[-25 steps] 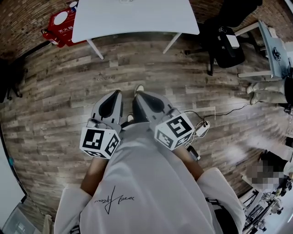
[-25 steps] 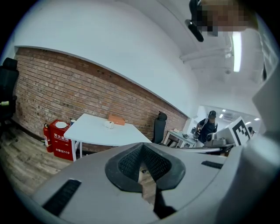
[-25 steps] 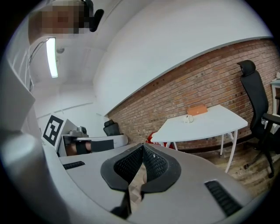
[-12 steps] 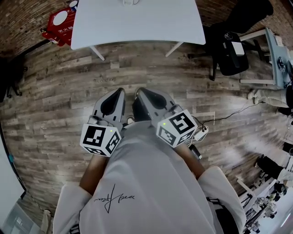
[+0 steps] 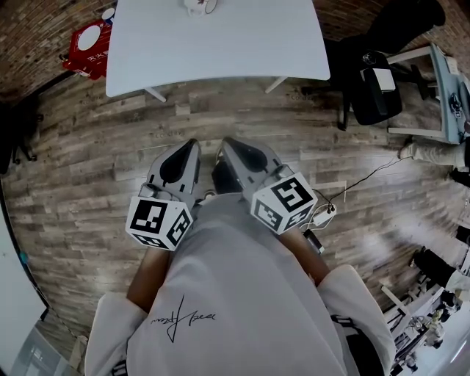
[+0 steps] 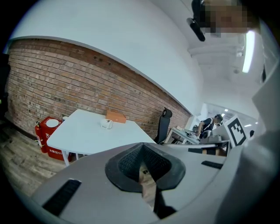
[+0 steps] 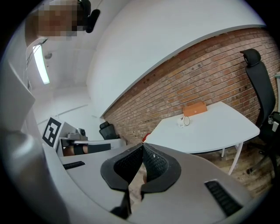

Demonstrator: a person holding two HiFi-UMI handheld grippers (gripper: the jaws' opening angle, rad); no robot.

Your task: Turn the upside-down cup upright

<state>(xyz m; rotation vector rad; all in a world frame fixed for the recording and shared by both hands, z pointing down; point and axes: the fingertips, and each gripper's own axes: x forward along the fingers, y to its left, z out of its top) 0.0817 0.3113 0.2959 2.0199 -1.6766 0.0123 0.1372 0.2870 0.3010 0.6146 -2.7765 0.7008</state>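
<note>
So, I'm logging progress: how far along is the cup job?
Nothing looks done. The cup sits on the white table, far from the person. In hand: nothing; the left gripper and right gripper are shut and empty. Left: approach, grasp, turn it upright.

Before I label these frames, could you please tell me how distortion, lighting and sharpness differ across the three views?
Head view: strong fisheye bows the floorboards; light is even and the white table sharp. Left gripper view: dark round vignette, curved brick wall, glaring ceiling light, cup small but clear. Right gripper view: same vignette and curvature.
</note>
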